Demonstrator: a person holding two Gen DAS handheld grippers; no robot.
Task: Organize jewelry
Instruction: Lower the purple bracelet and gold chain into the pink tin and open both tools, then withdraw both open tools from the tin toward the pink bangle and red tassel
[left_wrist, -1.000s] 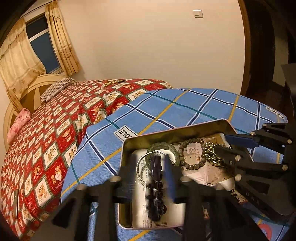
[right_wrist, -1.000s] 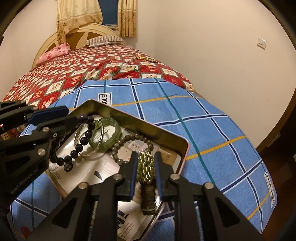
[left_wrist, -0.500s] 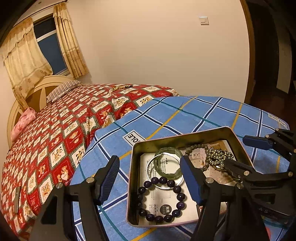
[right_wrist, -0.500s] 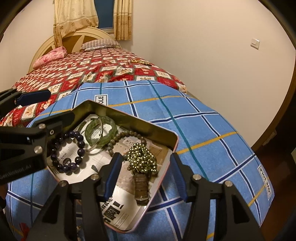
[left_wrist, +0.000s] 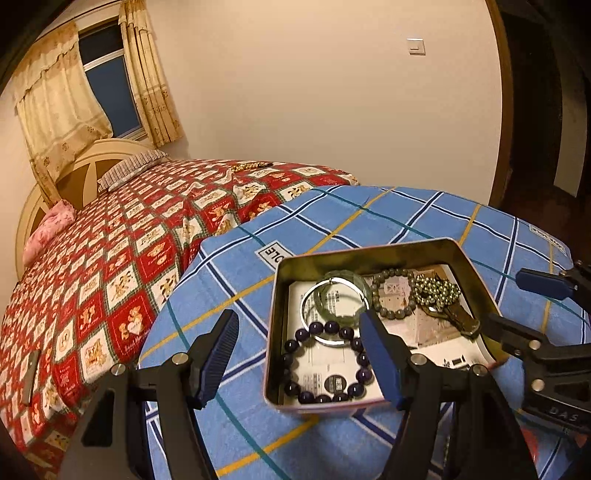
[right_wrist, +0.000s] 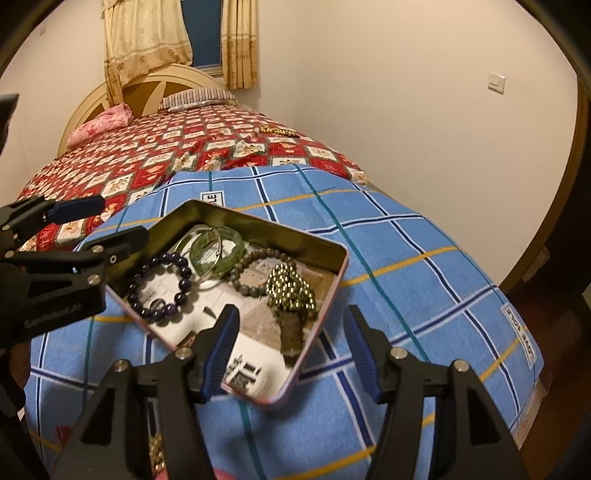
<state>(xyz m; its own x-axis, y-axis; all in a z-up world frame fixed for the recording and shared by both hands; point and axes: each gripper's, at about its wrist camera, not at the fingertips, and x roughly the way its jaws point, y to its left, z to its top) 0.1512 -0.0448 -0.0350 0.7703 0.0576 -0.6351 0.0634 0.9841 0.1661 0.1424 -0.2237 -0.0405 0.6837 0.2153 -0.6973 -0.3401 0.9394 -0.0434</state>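
An open metal tin rests on a blue checked cloth. In it lie a dark purple bead bracelet, a green bangle, a silver bangle, a grey bead bracelet and a gold bead cluster with a brown end. My left gripper stands open near the tin's left side, holding nothing. My right gripper hovers before the tin's near right corner. Its jaws are opening and no pad touches anything.
The cloth covers the foot of a bed with a red patterned quilt. A gold bead strand lies far back on the quilt. A wall runs close on the right, with a dark doorway. More gold beads show under my right gripper.
Both grippers opened and drew back from the tin. The left one let the purple bracelet drop flat into the tin, and the right one released the gold bead cluster there.
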